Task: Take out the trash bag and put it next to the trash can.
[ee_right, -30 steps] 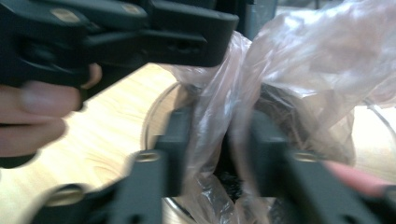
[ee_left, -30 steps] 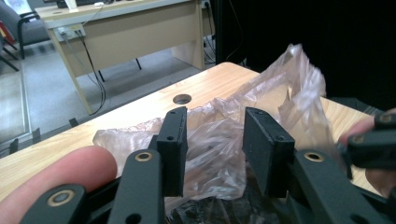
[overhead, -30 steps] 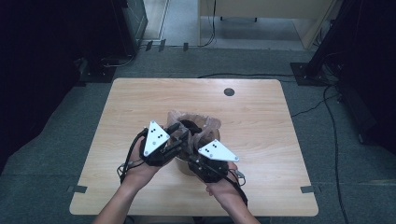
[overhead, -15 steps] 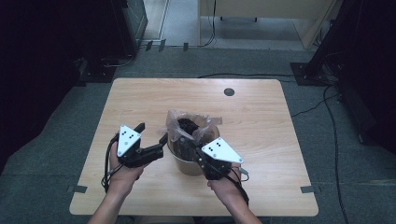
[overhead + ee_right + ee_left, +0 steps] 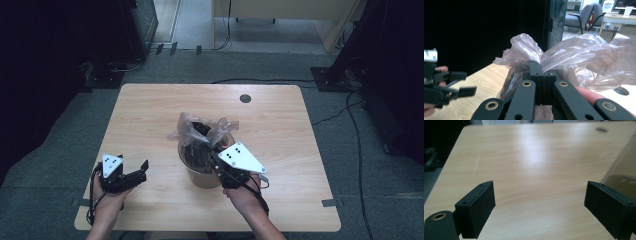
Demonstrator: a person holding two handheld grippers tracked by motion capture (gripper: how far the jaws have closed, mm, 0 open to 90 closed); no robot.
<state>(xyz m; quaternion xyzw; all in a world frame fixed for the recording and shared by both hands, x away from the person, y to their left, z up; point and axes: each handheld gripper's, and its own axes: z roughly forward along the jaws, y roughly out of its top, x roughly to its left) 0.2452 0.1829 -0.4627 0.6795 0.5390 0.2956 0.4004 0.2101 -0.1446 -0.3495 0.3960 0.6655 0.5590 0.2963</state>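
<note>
Over on the left our left gripper (image 5: pixel 141 171) has its jaws freshly spread wide with nothing between them, low over the wooden table (image 5: pixel 150 115). Mid-table sits the bin (image 5: pixel 202 177); our right gripper (image 5: pixel 214 150) is pinched tight on its plastic liner bag (image 5: pixel 192 127).

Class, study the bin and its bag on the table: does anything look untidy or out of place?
Yes. The plastic bag is bunched up above the bin, not folded over its rim. The right tongs pinch its crumpled edge; the left tongs sit open, apart from it.
</note>
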